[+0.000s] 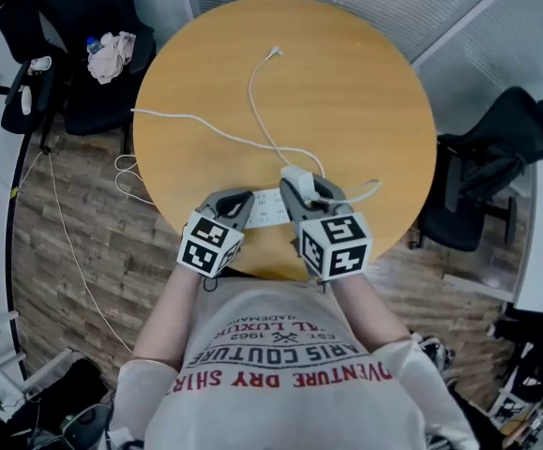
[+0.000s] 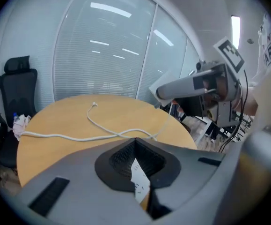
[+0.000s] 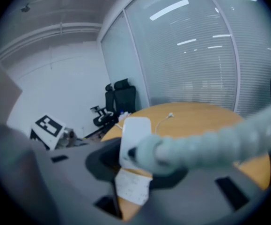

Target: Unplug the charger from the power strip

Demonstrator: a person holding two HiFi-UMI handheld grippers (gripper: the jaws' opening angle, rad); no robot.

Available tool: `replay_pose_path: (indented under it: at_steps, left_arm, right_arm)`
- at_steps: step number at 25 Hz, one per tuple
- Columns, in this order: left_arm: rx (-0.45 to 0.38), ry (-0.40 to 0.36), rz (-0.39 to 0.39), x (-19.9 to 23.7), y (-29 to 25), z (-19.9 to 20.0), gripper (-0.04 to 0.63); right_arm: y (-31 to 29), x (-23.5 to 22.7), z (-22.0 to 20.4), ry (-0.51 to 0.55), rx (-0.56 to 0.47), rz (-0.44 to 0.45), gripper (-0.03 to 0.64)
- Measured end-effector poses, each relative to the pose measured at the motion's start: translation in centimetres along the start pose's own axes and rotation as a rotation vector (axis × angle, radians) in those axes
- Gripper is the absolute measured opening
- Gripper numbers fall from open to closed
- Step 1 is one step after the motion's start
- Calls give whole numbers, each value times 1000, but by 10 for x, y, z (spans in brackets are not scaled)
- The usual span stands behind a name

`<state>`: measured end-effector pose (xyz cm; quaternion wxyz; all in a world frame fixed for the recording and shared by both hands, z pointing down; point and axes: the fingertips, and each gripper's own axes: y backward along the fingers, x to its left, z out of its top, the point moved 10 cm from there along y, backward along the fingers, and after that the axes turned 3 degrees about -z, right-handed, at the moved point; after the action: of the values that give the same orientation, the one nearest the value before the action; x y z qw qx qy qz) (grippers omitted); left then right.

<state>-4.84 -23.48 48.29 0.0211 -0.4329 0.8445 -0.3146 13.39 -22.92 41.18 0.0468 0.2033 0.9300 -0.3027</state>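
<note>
Right gripper [image 1: 307, 191] is being clenched on the charger [image 3: 135, 133] at its 12 o'clock, seemingly just clear of the power strip [image 1: 266, 207], whose long axis is running 9 to 3 o'clock; the left gripper [image 1: 236, 202], jaws together, is being held at the 9 o'clock end.

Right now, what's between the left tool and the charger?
The power strip, nothing else. In the head view its white body runs from the left tool, which grips its end, to the charger.
</note>
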Motion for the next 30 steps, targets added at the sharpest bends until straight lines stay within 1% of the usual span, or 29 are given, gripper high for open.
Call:
replay_pose_path:
  at_steps: [4, 6, 9, 13, 16, 18, 21, 26, 30]
  left_arm:
    - [-154, -54, 42, -6, 26, 44, 32]
    - [-231, -86, 62, -10, 42, 64, 32]
    - [-345, -115, 96, -14, 68, 90, 32]
    - [-477, -134, 153, -13, 101, 117, 32]
    - [-550, -147, 178, -15, 122, 129, 32]
    - [-581, -156, 187, -15, 131, 133, 32]
    - [-596, -161, 199, -14, 137, 134, 32]
    - [-579, -149, 209, -16, 134, 133, 32]
    - [-577, -143, 208, -16, 132, 134, 32]
  right_arm:
    - [11, 0, 16, 24, -71, 12, 155]
    - [19, 2, 25, 44, -117, 17, 155]
    - [32, 8, 40, 88, -195, 32, 155]
    - [46, 11, 60, 153, -290, 52, 155]
    - [57, 12, 70, 184, -359, 59, 155]
    - [63, 14, 76, 199, -405, 61, 155]
    - [66, 17, 83, 207, -441, 45, 155]
    - [67, 17, 83, 197, -446, 52, 153]
    - [62, 12, 80, 193, -429, 51, 153]
